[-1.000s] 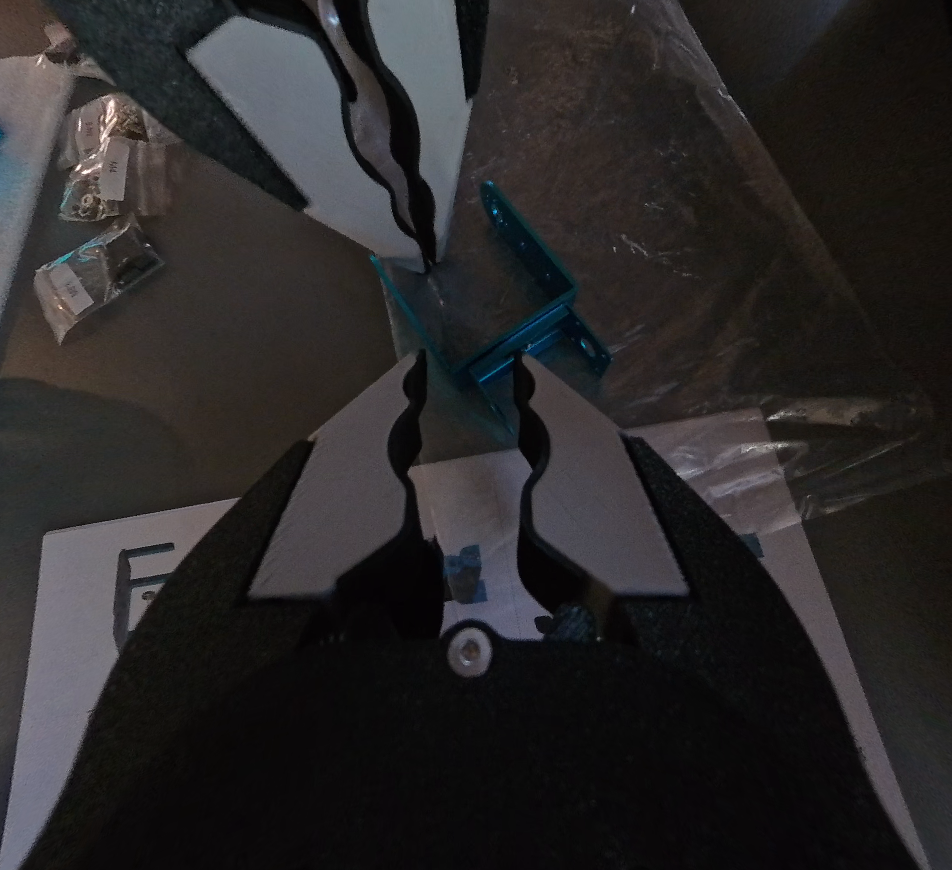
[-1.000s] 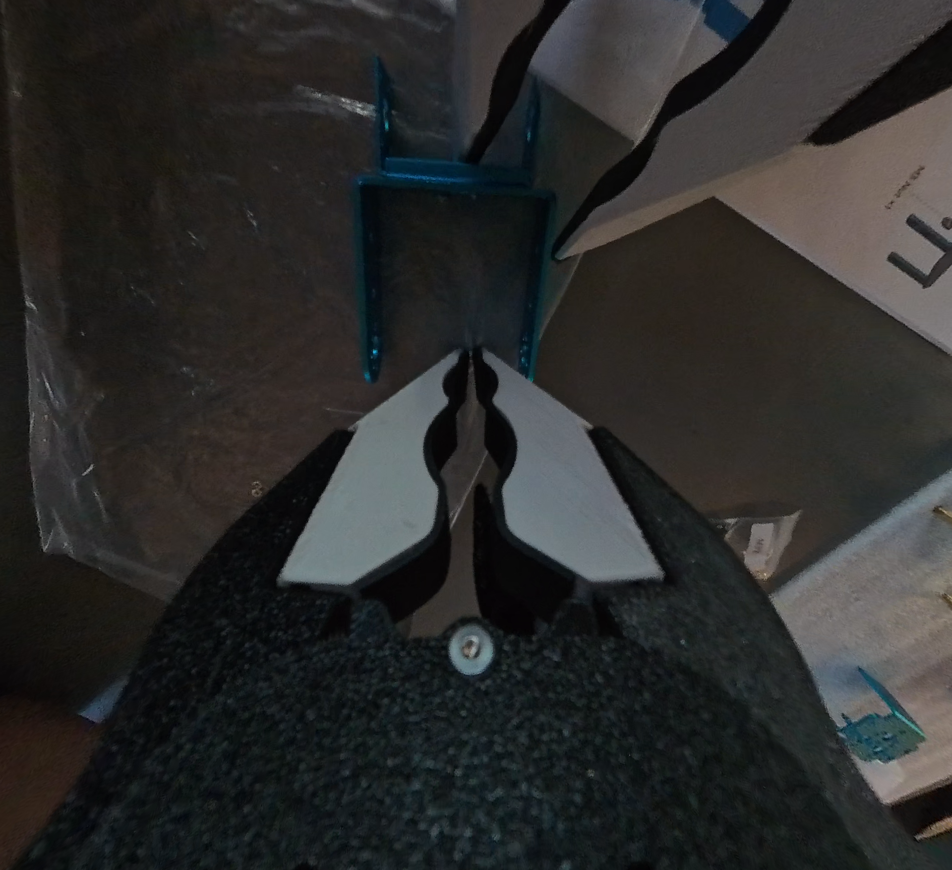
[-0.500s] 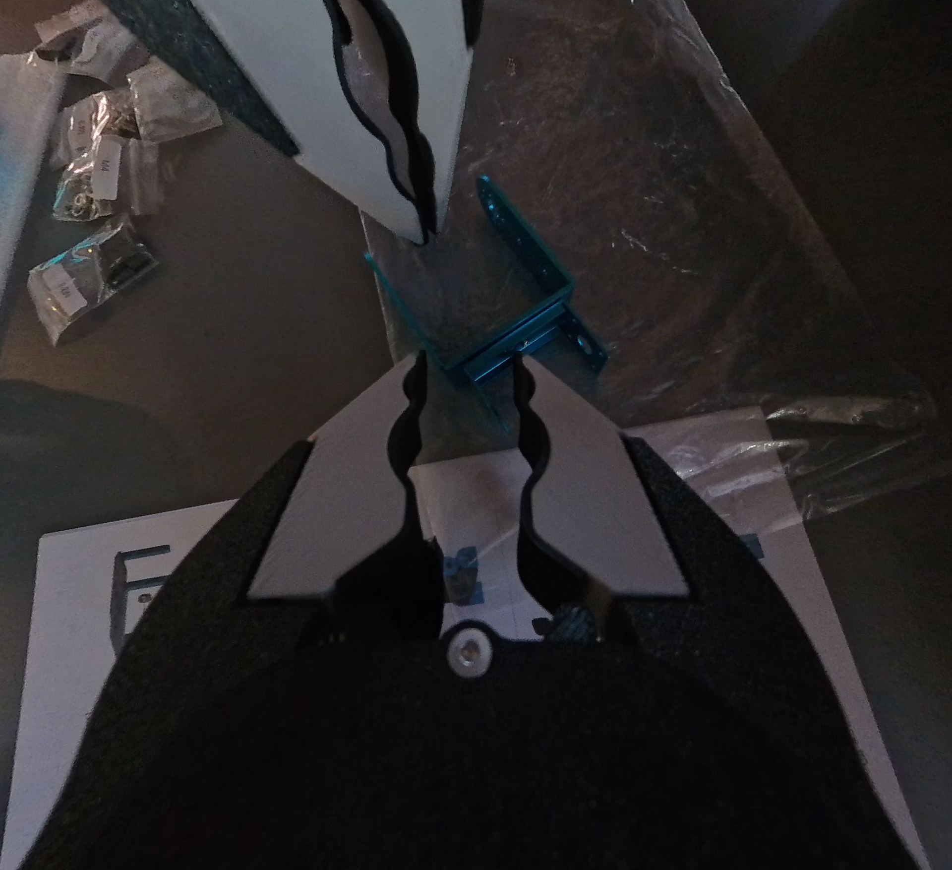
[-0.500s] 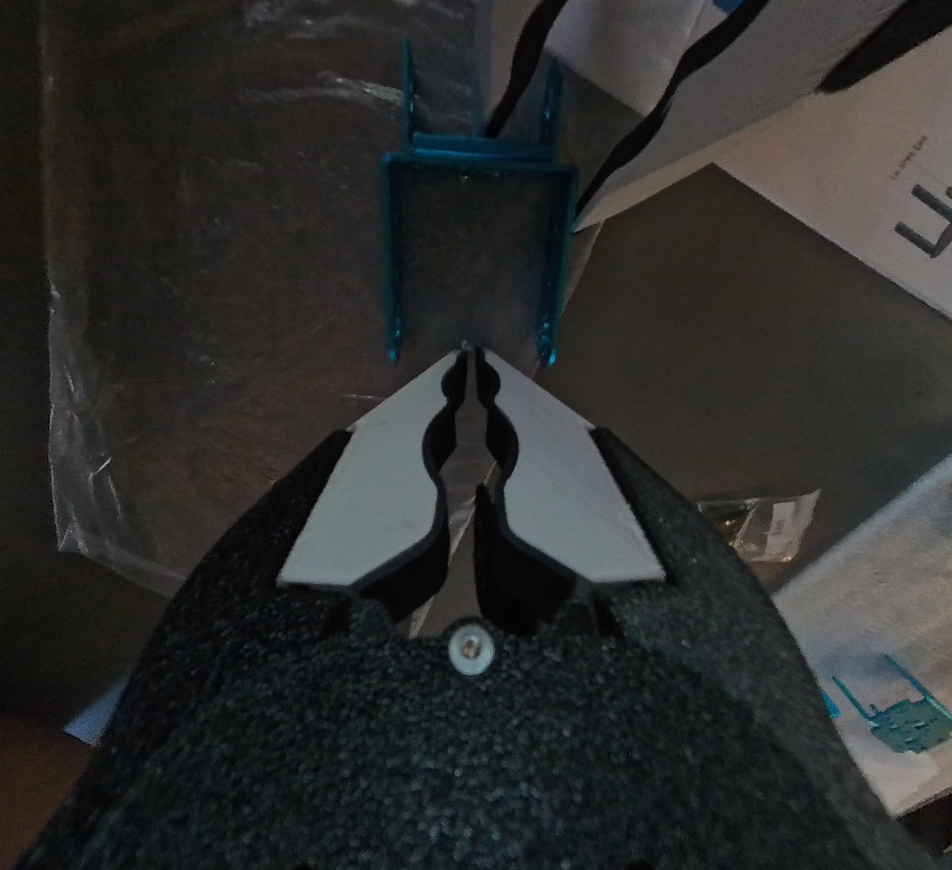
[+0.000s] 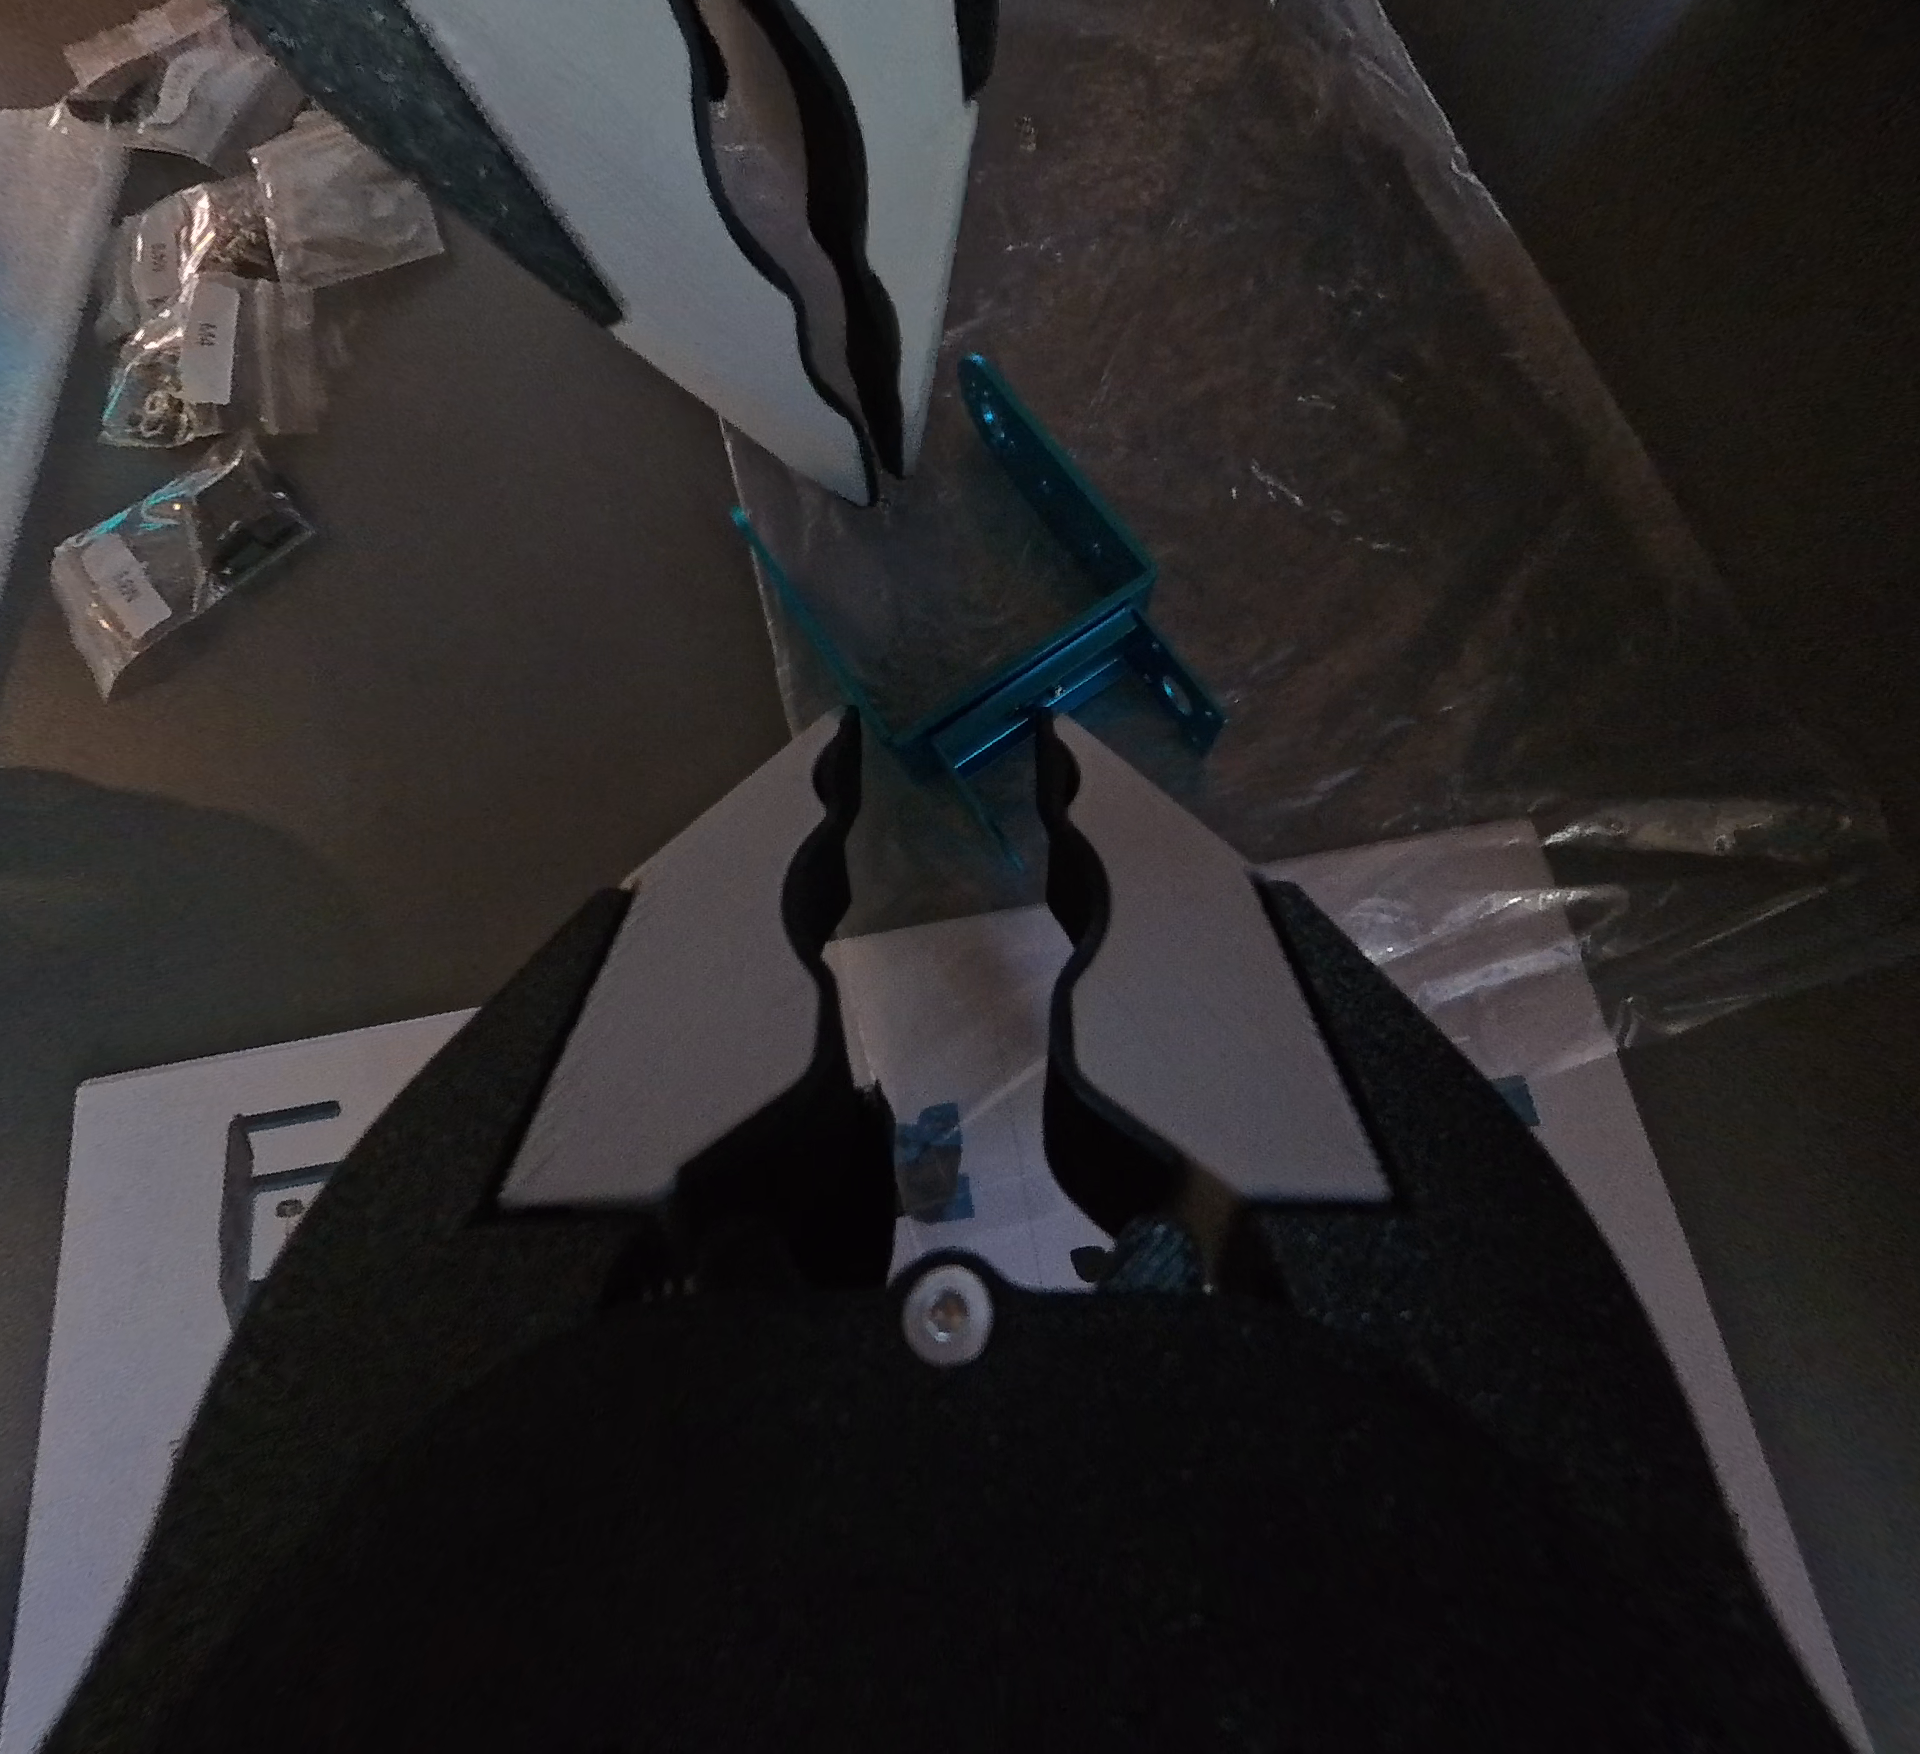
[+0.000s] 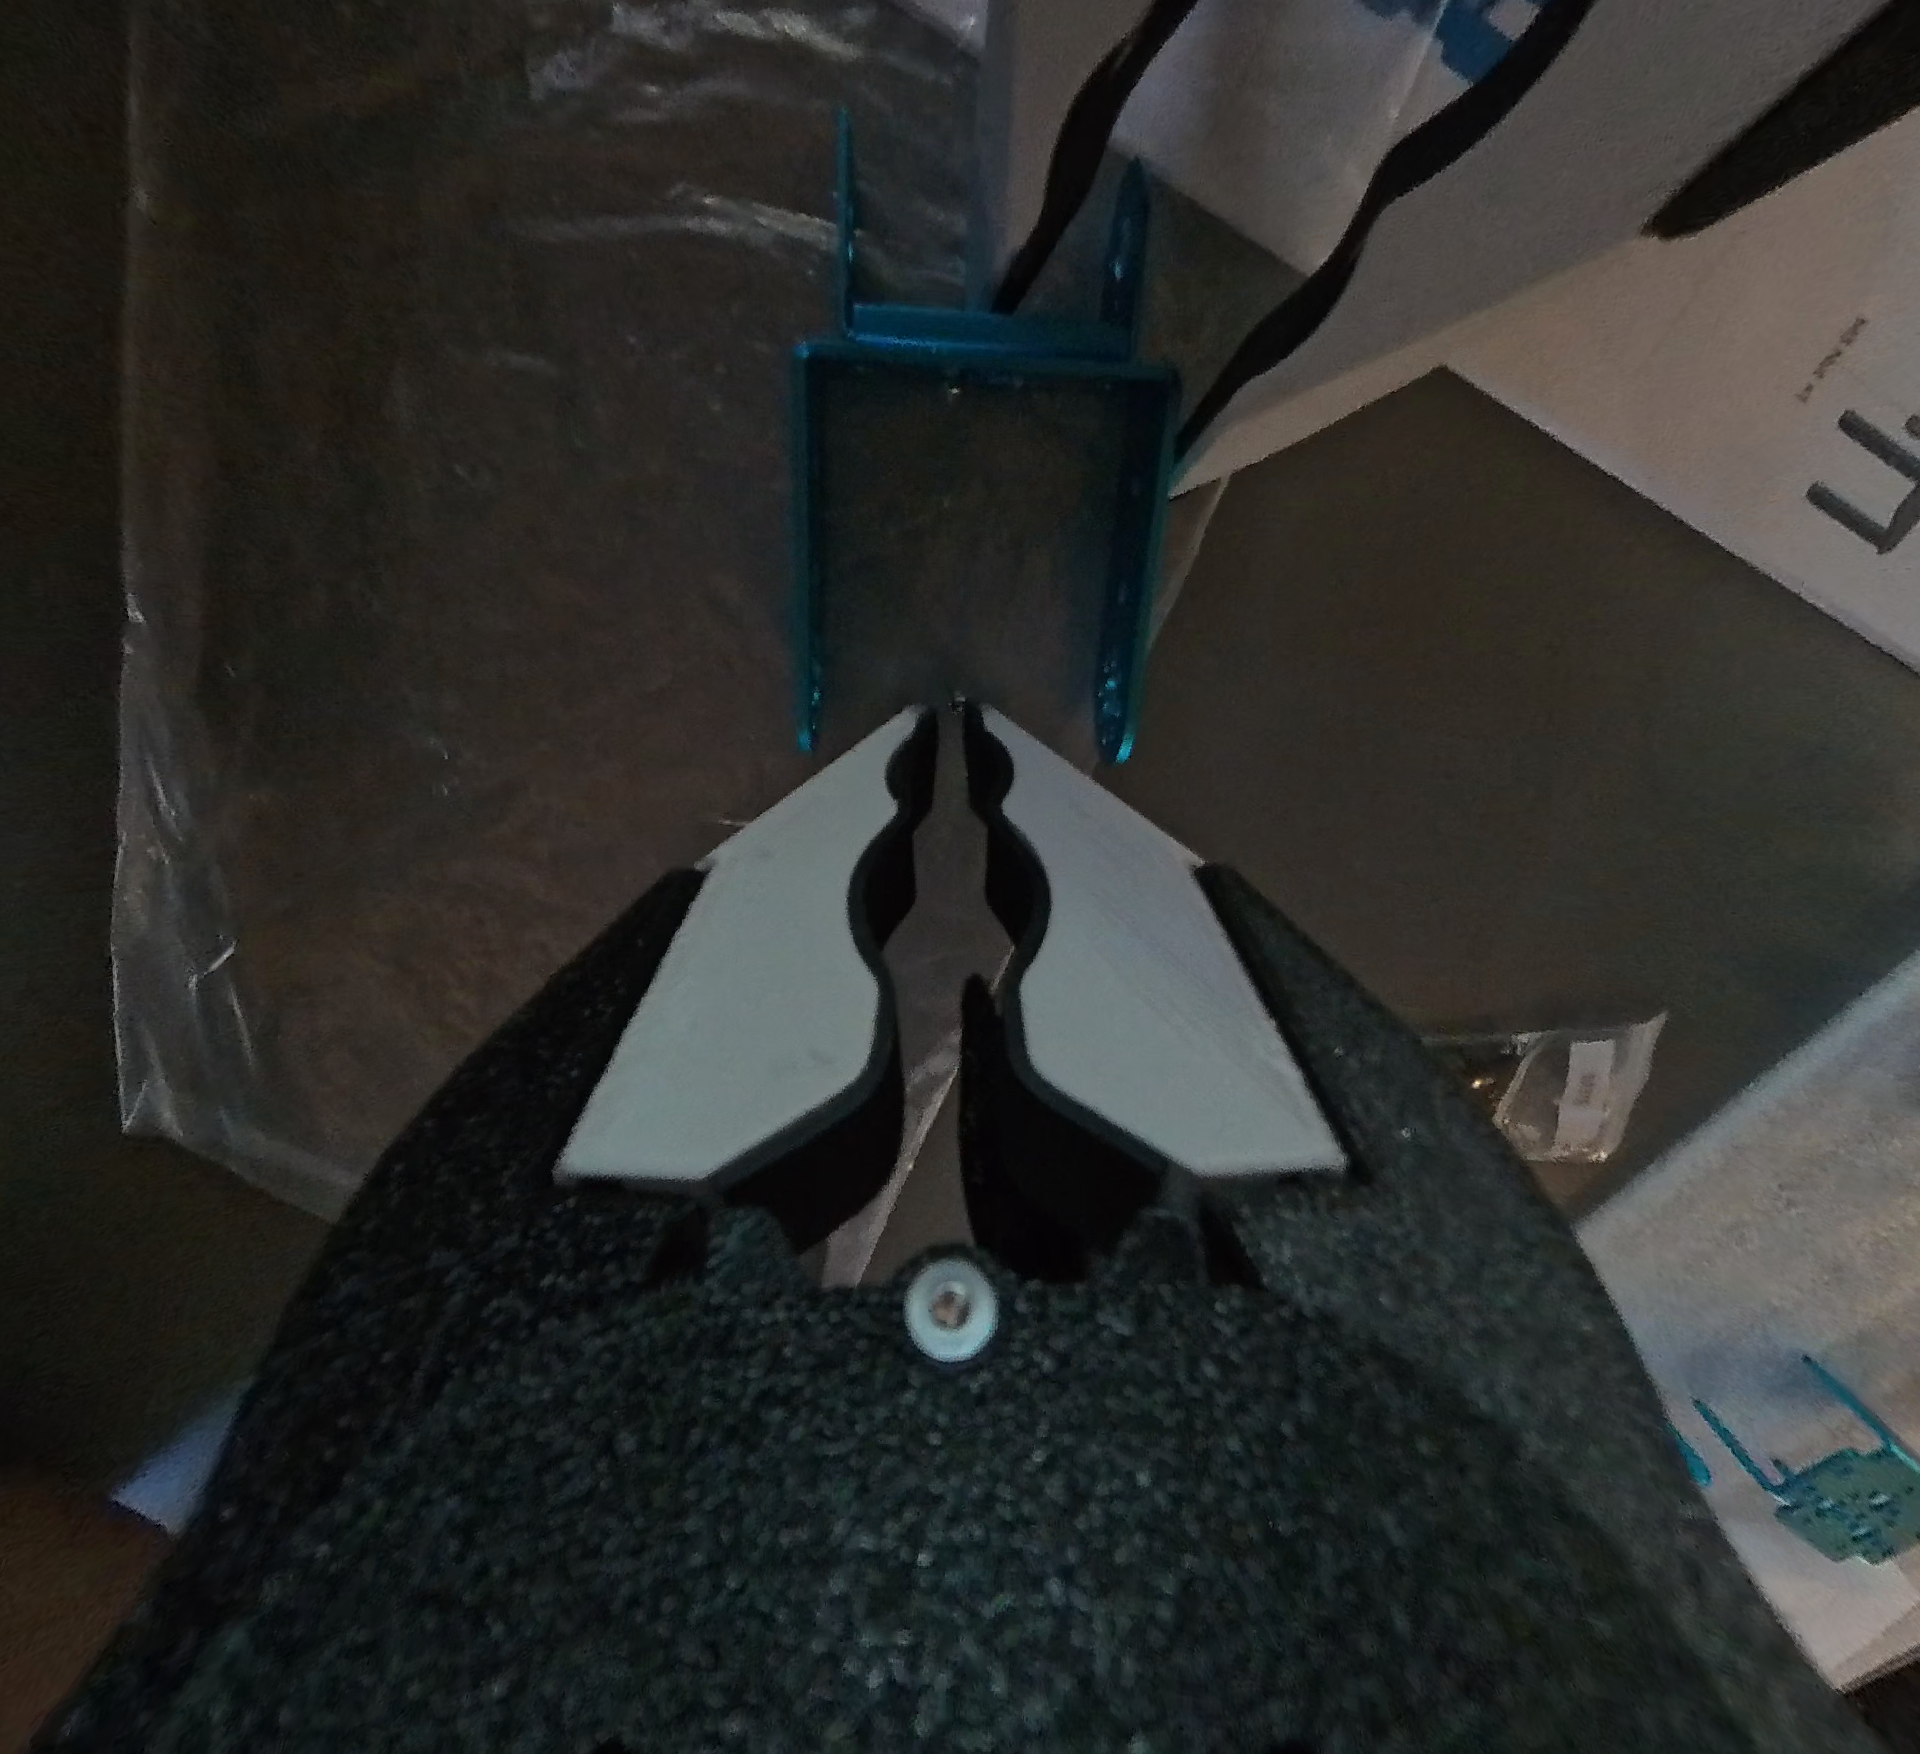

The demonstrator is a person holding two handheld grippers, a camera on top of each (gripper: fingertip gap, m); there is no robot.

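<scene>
A blue metal bracket assembly [image 5: 1023, 712], a large U with a smaller U fixed to its back, lies with a clear plastic bag [image 5: 1299, 354] on a dark table. My left gripper [image 5: 948, 722] is open, its tips on either side of the small U's near arm. My right gripper [image 5: 878, 486] comes in from the far side, its jaws closed on the bag's film at the large U's open end. In the right wrist view the bracket [image 6: 987, 354] lies just beyond my right gripper [image 6: 948, 715], with the left gripper [image 6: 1091, 395] open behind it over the bag [image 6: 468, 457].
Small clear bags of hardware [image 5: 177, 354] lie at the left, and one [image 6: 1569, 1091] shows in the right wrist view. A white printed sheet [image 5: 156, 1237] lies under my left gripper. A pale tray with blue parts [image 6: 1829, 1496] sits at the right. Some 6 centimeters of space lies between my two pairs of fingers.
The right gripper has pulled back slightly from the bracket, drawing the bag film with it. The left gripper stays open at the bracket's near end.
</scene>
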